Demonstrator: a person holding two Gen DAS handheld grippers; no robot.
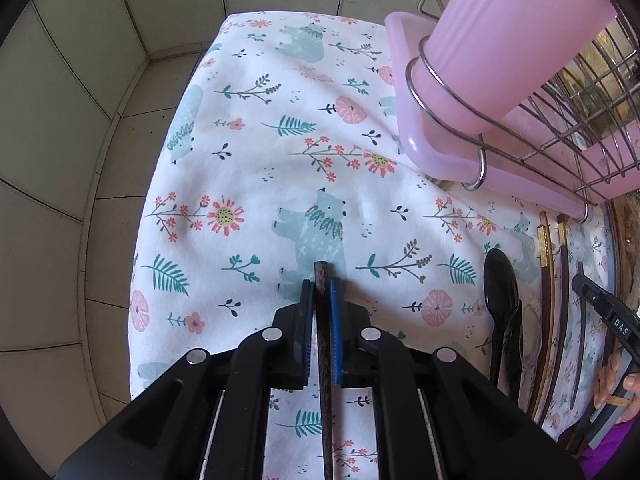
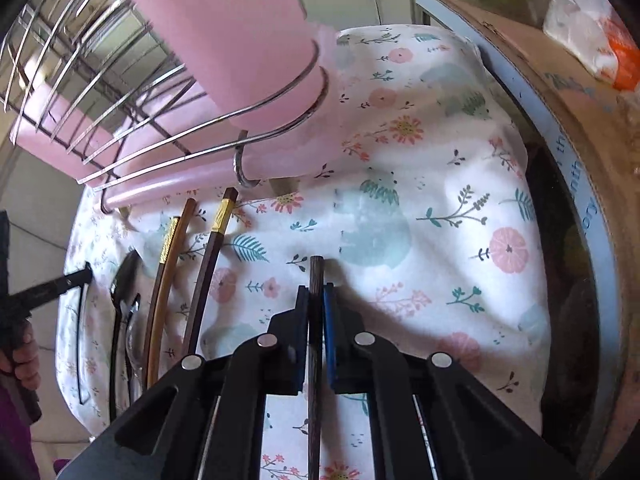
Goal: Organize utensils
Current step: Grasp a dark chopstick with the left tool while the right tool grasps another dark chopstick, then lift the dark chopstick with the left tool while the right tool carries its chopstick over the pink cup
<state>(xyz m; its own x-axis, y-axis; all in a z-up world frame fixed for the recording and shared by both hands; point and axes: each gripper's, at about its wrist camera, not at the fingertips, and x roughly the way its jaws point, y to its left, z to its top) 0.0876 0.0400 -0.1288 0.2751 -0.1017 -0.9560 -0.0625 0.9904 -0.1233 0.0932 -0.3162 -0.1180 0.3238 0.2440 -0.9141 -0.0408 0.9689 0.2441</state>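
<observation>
Two dark chopsticks (image 1: pixel 322 280) (image 2: pixel 315 276) are pinched upright; spoons (image 1: pixel 500 280) and chopsticks (image 2: pixel 208 256) lie on the cloth.

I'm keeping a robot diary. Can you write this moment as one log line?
left gripper: shut on dark chopstick | right gripper: shut on brown chopstick | pink cup: in rack

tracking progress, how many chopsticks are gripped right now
2: a dark chopstick in the left gripper, a brown chopstick in the right gripper. Others lie loose on the cloth.
</observation>
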